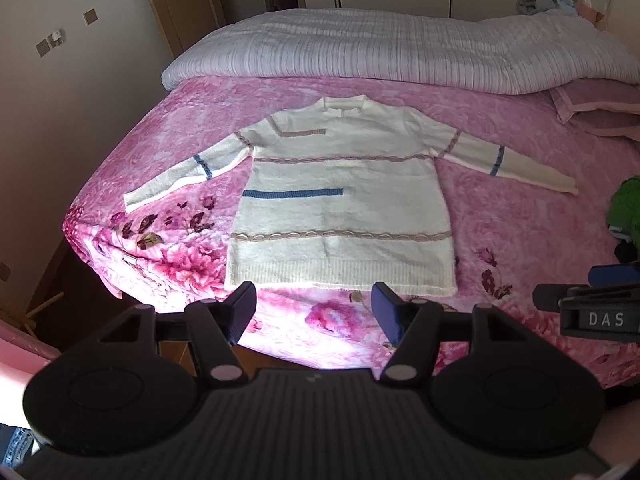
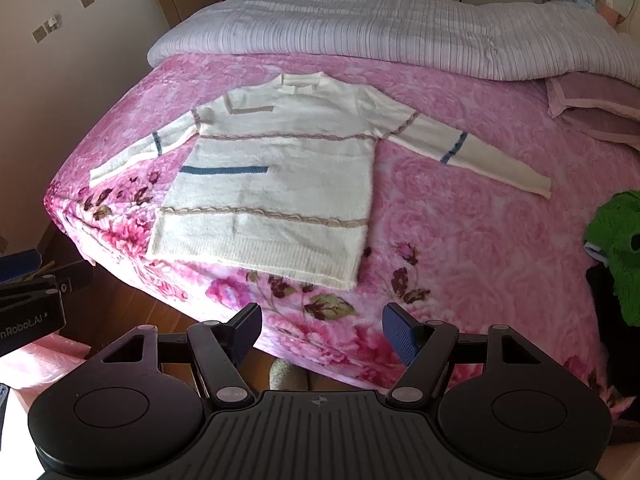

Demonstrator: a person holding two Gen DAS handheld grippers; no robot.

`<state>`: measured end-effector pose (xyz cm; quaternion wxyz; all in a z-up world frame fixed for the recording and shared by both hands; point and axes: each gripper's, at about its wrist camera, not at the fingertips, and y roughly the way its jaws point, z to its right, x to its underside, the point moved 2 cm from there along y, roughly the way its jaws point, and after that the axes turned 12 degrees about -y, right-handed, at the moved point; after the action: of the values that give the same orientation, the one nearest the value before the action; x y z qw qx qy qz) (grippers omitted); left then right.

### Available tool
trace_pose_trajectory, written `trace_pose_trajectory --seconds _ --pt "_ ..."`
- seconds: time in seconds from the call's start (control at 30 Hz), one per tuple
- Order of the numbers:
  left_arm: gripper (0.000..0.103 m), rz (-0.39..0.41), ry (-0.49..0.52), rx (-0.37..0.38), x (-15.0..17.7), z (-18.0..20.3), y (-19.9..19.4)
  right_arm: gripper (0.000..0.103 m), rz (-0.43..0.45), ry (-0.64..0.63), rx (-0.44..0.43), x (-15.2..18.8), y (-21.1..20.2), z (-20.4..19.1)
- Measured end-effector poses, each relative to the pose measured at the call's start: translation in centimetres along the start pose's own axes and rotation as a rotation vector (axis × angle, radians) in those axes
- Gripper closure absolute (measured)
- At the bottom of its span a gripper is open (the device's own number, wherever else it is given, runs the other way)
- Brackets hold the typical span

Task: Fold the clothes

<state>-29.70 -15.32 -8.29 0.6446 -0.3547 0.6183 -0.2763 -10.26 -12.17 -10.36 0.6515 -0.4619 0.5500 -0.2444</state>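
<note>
Sweater (image 1: 340, 200): lies flat on your pink bedspread (image 1: 500, 220), sleeves spread.
Left gripper (image 1: 314, 312): jaws spread, empty.
Right gripper (image 2: 322, 334): jaws spread, empty.

left tongs (image 1: 314, 306): black linkage, blue ribbed pads, silver pivot screws | right tongs (image 2: 322, 326): same, "DAS" label

One cream sweater (image 1: 340, 200), spread flat, two sleeves out at 9 and 3 o'clock. Blue bands on it: three, one per sleeve, one on the body. One pink floral blanket (image 1: 500, 216). One ribbed lilac quilt (image 1: 400, 48) at 12 o'clock. One green garment (image 2: 616, 248) at 3 o'clock. Two grippers: left gripper (image 1: 314, 312), right gripper (image 2: 322, 332), two fingers each.
</note>
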Motion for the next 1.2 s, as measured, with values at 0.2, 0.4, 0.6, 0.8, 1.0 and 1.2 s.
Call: trace_pose_trajectory --seconds 0.2,0.4,0.6,0.8,1.0,1.2 --pt "0.043 -0.011 -0.027 -0.008 0.2 -0.4 0.7 0.033 -0.004 -0.026 -0.002 -0.6 0.5 -0.1" --pt "0.043 -0.031 -0.048 0.001 -0.4 -1.0 2.2 0.033 -0.011 -0.007 -0.022 -0.9 1.5 0.6" --pt "0.043 -0.043 -0.069 0.011 -2.0 -1.3 4.4 0.033 -0.002 0.066 0.005 -2.2 2.7 3.3" --pt "0.043 -0.075 -0.063 0.017 -4.3 -0.8 8.4 0.033 -0.038 0.091 0.002 -4.3 5.3 4.6" --pt "0.043 -0.122 -0.064 0.040 -8.7 -1.7 13.7 0.033 -0.045 0.129 0.010 -9.2 9.2 5.2" --pt "0.041 -0.161 -0.115 0.025 -14.8 -5.6 20.5 0.033 -0.050 0.151 0.025 -15.8 14.5 5.1"
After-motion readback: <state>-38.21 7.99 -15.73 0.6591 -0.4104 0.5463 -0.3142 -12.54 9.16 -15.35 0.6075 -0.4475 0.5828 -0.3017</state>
